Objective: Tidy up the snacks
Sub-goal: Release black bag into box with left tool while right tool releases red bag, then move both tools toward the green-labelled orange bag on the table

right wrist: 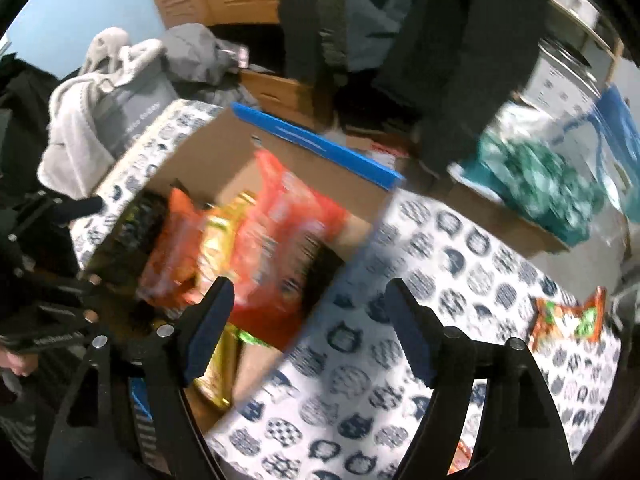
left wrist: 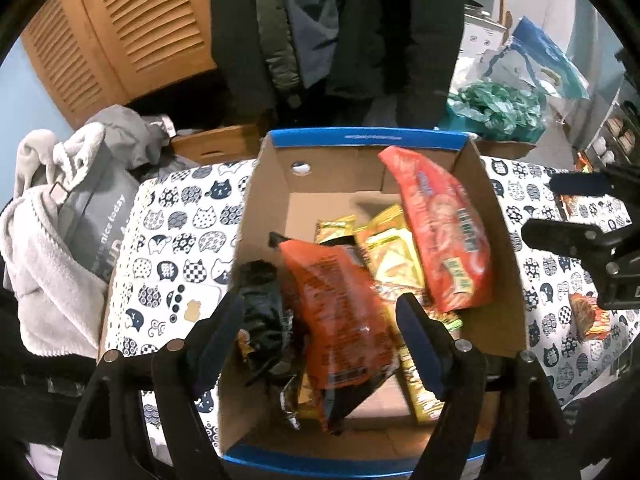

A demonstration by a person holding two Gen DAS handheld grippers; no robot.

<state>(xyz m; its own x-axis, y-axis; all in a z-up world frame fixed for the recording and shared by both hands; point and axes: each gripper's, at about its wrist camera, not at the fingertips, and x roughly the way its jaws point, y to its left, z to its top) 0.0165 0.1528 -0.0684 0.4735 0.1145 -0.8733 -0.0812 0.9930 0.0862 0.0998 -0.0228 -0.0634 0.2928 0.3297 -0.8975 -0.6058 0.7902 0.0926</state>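
A cardboard box with blue rims (left wrist: 368,138) (right wrist: 320,146) stands on a cat-print cloth (left wrist: 180,220) (right wrist: 460,248). Inside lie a large red snack bag (left wrist: 444,232) (right wrist: 288,232), an orange bag (left wrist: 340,320) (right wrist: 172,248), gold packets (left wrist: 394,256) (right wrist: 218,244) and a black packet (left wrist: 260,300). My left gripper (left wrist: 320,336) is open above the box, over the orange bag, holding nothing. My right gripper (right wrist: 308,328) is open and empty over the box's right edge; it also shows at the right of the left wrist view (left wrist: 580,220). An orange-green snack packet (right wrist: 568,316) (left wrist: 588,316) lies on the cloth to the right.
A grey bag with towels (left wrist: 72,216) (right wrist: 116,108) sits left of the box. Dark coats (left wrist: 340,28) hang behind. A green plastic bag (left wrist: 496,108) (right wrist: 540,184) and a brown carton (left wrist: 216,144) stand at the back. A wooden louvred door (left wrist: 120,28) is at the back left.
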